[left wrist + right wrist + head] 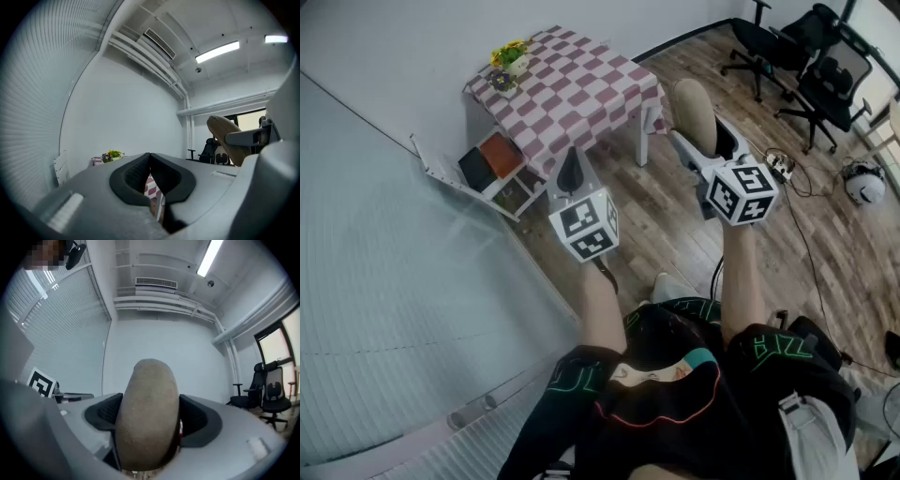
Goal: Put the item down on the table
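Note:
My right gripper [701, 131] is shut on a tan, oval, potato-like item [694, 111], held upright in the air over the wooden floor, right of the table. In the right gripper view the item [148, 408] fills the gap between the dark pads [104, 412]. A small table [581, 89] with a red-and-white checked cloth stands ahead, with a pot of yellow flowers [510, 56] at its far left corner. My left gripper [570, 171] hangs near the table's front edge, shut with nothing in it. The left gripper view shows its pads [136, 171] meeting at the tips, with the item [228, 136] off to the right.
A low white rack [487, 161] holding flat books leans against the wall left of the table. Black office chairs [811, 56] stand at the back right. Cables and a white round object [865, 183] lie on the floor at the right. White slatted blinds cover the left.

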{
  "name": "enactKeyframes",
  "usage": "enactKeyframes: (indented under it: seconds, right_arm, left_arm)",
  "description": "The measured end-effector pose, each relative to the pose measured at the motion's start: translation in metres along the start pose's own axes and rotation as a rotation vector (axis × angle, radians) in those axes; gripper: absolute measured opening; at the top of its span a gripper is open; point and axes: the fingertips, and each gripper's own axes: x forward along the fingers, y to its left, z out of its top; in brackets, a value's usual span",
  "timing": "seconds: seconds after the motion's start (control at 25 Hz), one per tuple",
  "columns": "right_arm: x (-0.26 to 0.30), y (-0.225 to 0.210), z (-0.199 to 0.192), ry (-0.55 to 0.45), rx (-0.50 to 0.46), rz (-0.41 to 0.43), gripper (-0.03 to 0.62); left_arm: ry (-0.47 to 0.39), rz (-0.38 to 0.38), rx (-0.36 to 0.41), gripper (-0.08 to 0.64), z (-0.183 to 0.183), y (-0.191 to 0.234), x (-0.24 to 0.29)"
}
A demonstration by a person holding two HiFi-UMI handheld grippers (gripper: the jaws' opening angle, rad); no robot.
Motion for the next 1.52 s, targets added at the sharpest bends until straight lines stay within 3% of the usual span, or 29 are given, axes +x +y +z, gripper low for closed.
enactKeyframes:
  seconds: [0.48, 0.88, 1.28, 1.52]
  right_arm:
    - [-0.006, -0.005, 0.015, -0.031, 0.024, -0.006, 0.377]
    - [0.007, 0.006, 0.010, -0.016, 0.037, 0.018, 0.378]
    - [0.064, -0.003, -0.039, 0.051, 0.126, 0.053, 0.377]
    - [0.095, -0.035, -0.063, 0.122, 0.148, 0.045, 0.378]
  left_arm:
    - [-0.040, -0.019, -0.025, 0.008, 0.010, -0.011, 0.001]
    - [-0.020, 0.055, -0.045, 0.008, 0.001, 0.018, -0.011]
    - [0.081, 0.111, -0.033, 0.008, -0.042, 0.045, 0.024]
    - [0.158, 0.091, -0.065, 0.008, -0.072, 0.029, 0.070]
